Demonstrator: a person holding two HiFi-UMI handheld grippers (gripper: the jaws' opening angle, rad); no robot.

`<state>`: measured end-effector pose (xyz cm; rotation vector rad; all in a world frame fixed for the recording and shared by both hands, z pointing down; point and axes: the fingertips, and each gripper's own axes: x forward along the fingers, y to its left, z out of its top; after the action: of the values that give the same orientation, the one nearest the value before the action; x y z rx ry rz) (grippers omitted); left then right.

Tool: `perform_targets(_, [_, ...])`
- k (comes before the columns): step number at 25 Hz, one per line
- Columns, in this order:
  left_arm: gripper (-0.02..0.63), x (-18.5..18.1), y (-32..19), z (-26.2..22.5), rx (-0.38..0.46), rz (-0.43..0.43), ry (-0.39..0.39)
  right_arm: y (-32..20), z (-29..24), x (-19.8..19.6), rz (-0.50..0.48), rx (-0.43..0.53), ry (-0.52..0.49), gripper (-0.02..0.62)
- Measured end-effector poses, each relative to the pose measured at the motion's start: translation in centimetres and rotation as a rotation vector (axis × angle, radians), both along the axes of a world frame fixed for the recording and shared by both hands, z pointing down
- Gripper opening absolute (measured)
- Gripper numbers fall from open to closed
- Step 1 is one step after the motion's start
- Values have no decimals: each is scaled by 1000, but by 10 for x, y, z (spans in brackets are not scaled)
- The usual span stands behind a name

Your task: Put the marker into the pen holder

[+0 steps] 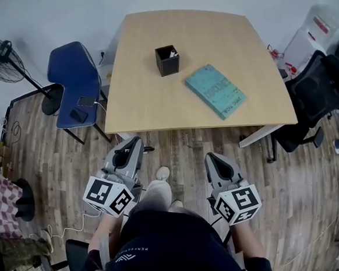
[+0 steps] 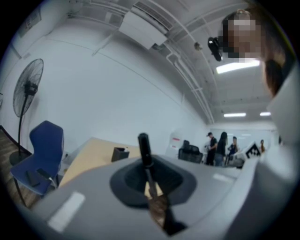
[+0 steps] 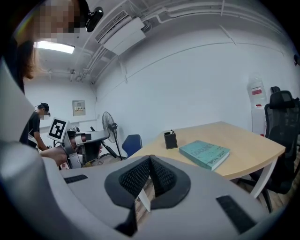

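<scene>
Left gripper view, marker (image 2: 144, 149) pinched btwn fingers (image 2: 124, 180), pen holder (image 2: 120, 153) well ahead

One wooden table (image 1: 160, 108) stands here, and on it I count one black pen holder (image 1: 166, 60) and one teal book (image 1: 215, 90). There are two chairs: one blue chair (image 1: 75, 75) and one black office chair (image 1: 313, 91). One standing fan (image 1: 3, 60). Two grippers, the left gripper (image 1: 132, 142) and the right gripper (image 1: 213, 159), and one marker (image 2: 143, 149).

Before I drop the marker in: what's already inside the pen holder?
The pen holder contains a small white item at one corner, which pokes just above the rim in the right gripper view. The inside is dark, so anything lower is hidden.
</scene>
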<state>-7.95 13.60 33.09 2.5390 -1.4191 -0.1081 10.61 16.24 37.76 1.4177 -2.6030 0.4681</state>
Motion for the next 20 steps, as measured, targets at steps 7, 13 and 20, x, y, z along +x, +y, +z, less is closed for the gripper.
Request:
perform_targets(7, [11,2,-61,7,1,56,0,-54,2,-8,30,-6,26,2])
perform_targets(13, [11,-12,-123,9,-10,96,6,-113,1,-31,40,-13,37,2])
perform_targets(20, [11,-19,-184,8,-5,147,6,-165,2,-48,60,-26,59,2])
